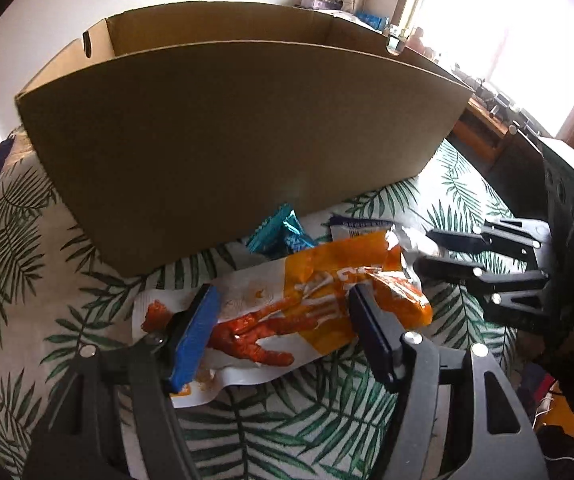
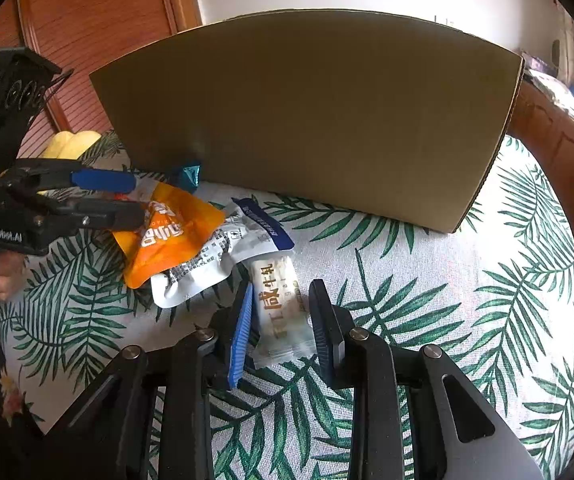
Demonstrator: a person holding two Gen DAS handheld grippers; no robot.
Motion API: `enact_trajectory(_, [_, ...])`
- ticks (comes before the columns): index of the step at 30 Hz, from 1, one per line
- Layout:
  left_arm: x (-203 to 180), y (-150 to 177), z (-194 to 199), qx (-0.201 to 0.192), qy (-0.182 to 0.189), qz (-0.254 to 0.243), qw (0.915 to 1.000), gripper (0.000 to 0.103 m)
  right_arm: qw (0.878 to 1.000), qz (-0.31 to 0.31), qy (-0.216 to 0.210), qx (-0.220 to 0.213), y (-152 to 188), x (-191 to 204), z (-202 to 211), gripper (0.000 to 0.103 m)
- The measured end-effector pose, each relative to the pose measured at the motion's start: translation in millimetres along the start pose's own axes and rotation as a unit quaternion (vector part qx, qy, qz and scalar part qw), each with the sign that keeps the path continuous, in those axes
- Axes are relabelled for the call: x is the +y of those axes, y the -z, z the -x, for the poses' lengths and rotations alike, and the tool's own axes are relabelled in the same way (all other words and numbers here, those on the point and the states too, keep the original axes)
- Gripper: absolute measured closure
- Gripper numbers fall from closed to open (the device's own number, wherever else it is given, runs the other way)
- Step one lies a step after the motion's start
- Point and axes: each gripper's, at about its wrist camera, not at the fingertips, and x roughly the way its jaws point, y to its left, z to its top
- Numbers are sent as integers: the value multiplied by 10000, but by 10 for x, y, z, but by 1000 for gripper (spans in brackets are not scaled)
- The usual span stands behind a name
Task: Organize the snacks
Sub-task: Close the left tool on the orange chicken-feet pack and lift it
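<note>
Between open right tongs (image 2: 281, 320) lies the nougat bar (image 2: 283, 312); left tongs (image 1: 283, 320) straddle orange packet (image 1: 287, 312), agape.

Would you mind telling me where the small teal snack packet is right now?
The teal packet lies on the leaf-print cloth against the foot of the cardboard box, just behind the orange pouch; the right wrist view shows only its tip.

Daylight floods in from a window (image 1: 519, 52) at the far right of the left wrist view, blown out to white glare; the near face of the cardboard box (image 1: 239, 140) lies in shade; both views bow strongly outward, with black corners; detail is sharp centrally, softer toward the rims.
</note>
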Motion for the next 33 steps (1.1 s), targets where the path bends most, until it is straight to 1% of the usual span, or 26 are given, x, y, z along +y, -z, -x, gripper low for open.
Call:
enact_trajectory(7, [-163, 180, 90, 167, -15, -182, 9997, 34, 10000, 5, 8, 0, -5, 7, 12, 76])
enact_trajectory(11, [-292, 336, 129, 249, -158, -352, 9989, 35, 10000, -15, -12, -3, -5, -1, 25, 76])
enact_trajectory(15, [-361, 454, 206, 263, -189, -324, 9990, 34, 10000, -13, -9, -7, -4, 3, 31, 77])
enact_trajectory(20, [-353, 581, 408, 30, -349, -171, 9992, 34, 10000, -40, -26, -12, -5, -18, 36, 78])
enact_trajectory(23, [-302, 633, 575, -233, -515, -104, 9983, 34, 10000, -36, -22, -13, -5, -18, 38, 78])
enact_trajectory(26, [-175, 605, 701, -450, -642, 0, 9969, 34, 10000, -40, -27, -13, -5, -16, 36, 78])
enact_trajectory(29, [-89, 544, 732, -501, -624, 16, 9968, 34, 10000, -39, -25, -13, -5, -16, 36, 78])
enact_trajectory(30, [-87, 489, 701, -489, -580, -10, 9971, 34, 10000, -40, -26, -14, -5, -16, 36, 78])
enact_trajectory(31, [-122, 391, 575, -446, -522, -52, 9976, 34, 10000, -41, -28, -14, -4, -18, 38, 78])
enact_trajectory(33, [-165, 308, 496, -345, -431, -154, 9984, 34, 10000, -46, -31, -16, -4, -18, 39, 78])
